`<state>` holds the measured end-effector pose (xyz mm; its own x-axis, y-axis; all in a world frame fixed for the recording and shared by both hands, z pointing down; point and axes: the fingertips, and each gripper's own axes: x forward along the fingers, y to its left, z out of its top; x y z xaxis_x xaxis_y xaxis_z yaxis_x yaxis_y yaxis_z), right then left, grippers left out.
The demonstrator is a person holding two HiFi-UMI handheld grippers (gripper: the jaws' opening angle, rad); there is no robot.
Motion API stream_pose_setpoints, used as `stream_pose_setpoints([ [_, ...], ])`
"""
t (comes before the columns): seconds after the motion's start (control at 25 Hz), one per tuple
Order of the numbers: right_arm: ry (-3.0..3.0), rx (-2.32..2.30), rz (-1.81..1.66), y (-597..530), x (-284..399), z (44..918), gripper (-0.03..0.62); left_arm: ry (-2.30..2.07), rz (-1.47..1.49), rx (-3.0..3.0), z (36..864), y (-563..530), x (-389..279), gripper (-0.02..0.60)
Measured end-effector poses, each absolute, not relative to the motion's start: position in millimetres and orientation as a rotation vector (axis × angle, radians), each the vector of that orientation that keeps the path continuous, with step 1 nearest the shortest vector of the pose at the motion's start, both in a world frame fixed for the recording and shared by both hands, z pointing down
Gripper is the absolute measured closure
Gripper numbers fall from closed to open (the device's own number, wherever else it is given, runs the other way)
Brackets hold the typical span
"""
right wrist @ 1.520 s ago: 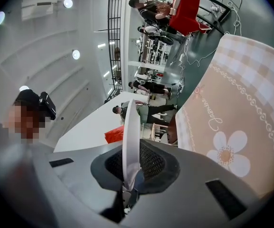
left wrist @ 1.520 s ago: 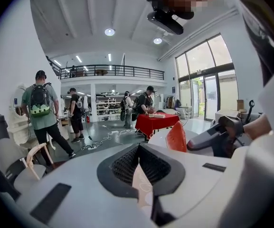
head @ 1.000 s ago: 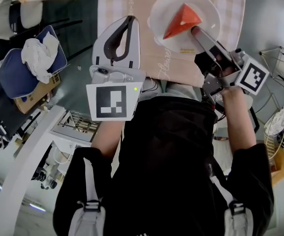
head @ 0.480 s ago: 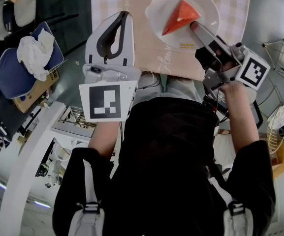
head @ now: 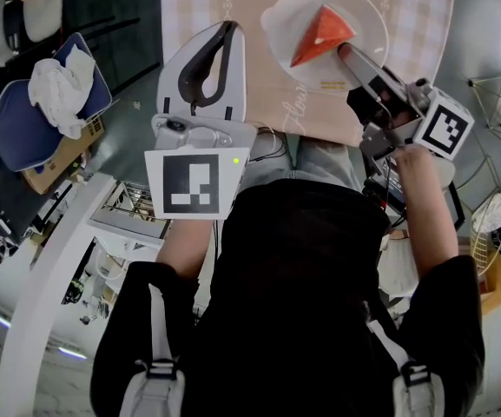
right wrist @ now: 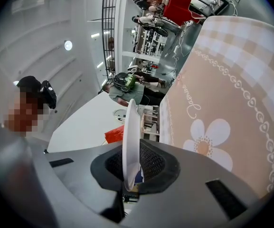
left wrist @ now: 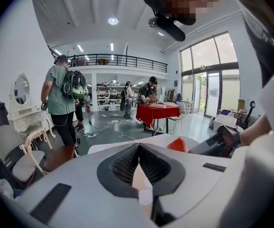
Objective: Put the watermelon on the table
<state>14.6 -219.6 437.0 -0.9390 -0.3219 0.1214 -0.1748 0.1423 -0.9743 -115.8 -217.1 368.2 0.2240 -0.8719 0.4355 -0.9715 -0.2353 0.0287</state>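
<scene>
Both closed: right tongs clamp plate rim, left tongs empty

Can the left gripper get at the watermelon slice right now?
Probably yes: the watermelon slice lies uncovered on the plate, nothing between it and the left gripper, though its jaws are together.

Red watermelon wedge, apparently on plate

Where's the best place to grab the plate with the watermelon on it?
The thin rim of the plate, from the edge nearest the person, pads above and below. The plate is flat and the watermelon sits mid-plate, so the rim is free. The right claw pinches it there.
</scene>
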Motion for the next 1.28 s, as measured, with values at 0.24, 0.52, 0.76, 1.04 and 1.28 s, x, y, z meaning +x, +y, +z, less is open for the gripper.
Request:
stream_pose_setpoints([
  [0.24,2.304,-0.496,-1.922,-221.6,10.3,465.5,0.574,-1.725,0.510,2.186,385.2,-227.5,-128.3,0.571],
  [0.52,2.294,-0.508,-1.949,-222.7,15.0,502.2,0.574,-1.700,0.510,2.183,397.3,-234.0,-120.8,0.571],
  [0.76,2.321,-0.488,-1.973,-219.0,12.2,518.4,0.574,-1.665,0.552,2.172,409.2,-232.6,-118.7,0.571],
  [1.04,2.308,-0.505,-2.009,-216.3,13.1,537.2,0.574,-1.660,0.542,2.179,415.5,-234.6,-115.9,0.571],
  [1.28,2.298,-0.523,-2.027,-214.6,13.5,550.0,0.574,-1.634,0.551,2.188,423.5,-235.1,-111.4,0.571],
])
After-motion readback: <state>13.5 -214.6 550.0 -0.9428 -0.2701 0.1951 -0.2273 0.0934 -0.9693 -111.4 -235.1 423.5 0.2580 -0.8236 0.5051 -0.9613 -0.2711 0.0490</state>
